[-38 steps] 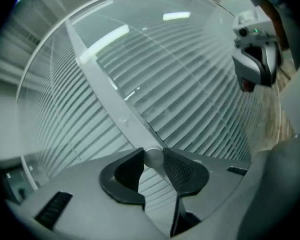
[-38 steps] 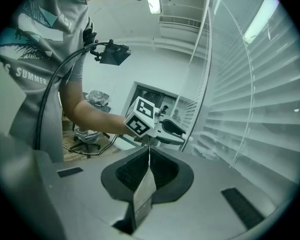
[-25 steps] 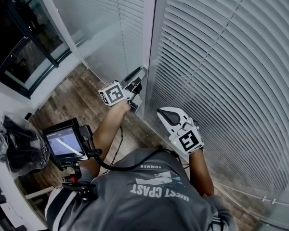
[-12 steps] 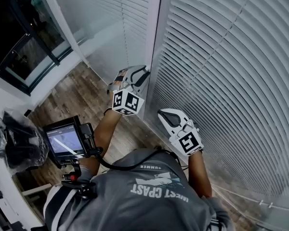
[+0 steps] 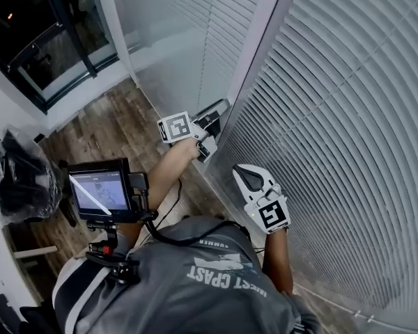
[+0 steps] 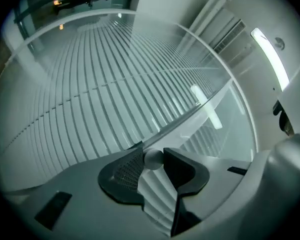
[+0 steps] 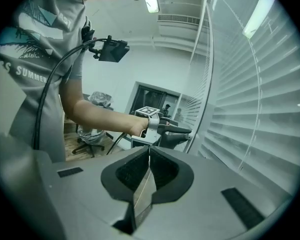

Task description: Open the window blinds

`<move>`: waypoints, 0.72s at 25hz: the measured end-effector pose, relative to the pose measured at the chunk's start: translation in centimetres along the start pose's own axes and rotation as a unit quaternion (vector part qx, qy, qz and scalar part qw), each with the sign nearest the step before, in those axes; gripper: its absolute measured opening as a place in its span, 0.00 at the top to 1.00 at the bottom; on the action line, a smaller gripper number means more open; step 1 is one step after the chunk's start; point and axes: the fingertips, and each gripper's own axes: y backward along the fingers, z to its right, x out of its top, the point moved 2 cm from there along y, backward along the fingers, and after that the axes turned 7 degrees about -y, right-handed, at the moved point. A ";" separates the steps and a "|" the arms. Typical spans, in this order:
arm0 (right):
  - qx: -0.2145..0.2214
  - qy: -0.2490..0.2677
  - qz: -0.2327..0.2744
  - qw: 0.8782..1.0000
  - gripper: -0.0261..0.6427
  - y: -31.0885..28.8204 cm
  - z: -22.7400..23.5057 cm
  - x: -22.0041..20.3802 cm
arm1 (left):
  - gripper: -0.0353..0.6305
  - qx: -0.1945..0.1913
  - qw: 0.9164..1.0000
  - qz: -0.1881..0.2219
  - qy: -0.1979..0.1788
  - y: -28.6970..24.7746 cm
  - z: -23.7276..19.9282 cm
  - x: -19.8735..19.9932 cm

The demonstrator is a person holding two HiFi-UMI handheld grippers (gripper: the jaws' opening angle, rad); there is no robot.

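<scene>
White slatted blinds (image 5: 341, 117) cover the window on the right, and a second set (image 5: 195, 19) hangs left of a white mullion (image 5: 254, 40). My left gripper (image 5: 218, 111) reaches to the foot of that mullion. In the left gripper view its jaws (image 6: 153, 156) are shut on a thin round wand (image 6: 153, 159), seen end-on between the pads, with blind slats (image 6: 90, 99) behind. My right gripper (image 5: 240, 172) hovers close to the right blinds, apart from them. Its jaws (image 7: 148, 149) are shut with nothing in them. The left gripper (image 7: 182, 131) also shows in the right gripper view.
A small monitor (image 5: 101, 190) on a chest rig hangs at my left. A black bag (image 5: 21, 179) lies by the wall on the wooden floor (image 5: 118, 131). A dark glass door (image 5: 49, 33) stands at the upper left. An office chair (image 7: 90, 139) is behind.
The left gripper rolled one way and then back while staying at the mullion, its marker cube turning. The right gripper stayed put. The head view shifted a little.
</scene>
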 end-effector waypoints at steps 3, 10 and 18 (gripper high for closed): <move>0.003 0.001 -0.001 1.000 0.95 -0.2 -0.4 -0.2 | 0.76 0.008 0.998 -0.016 -0.059 0.2 0.2 -0.3; -0.009 -0.002 -0.007 1.000 0.95 0.9 0.0 -0.1 | 0.69 0.086 0.638 -0.219 -0.733 0.6 2.0 -1.0; 0.003 0.011 -0.020 1.000 0.95 1.1 0.1 -0.3 | 0.76 0.053 0.517 -0.257 -0.815 -0.3 2.0 -2.8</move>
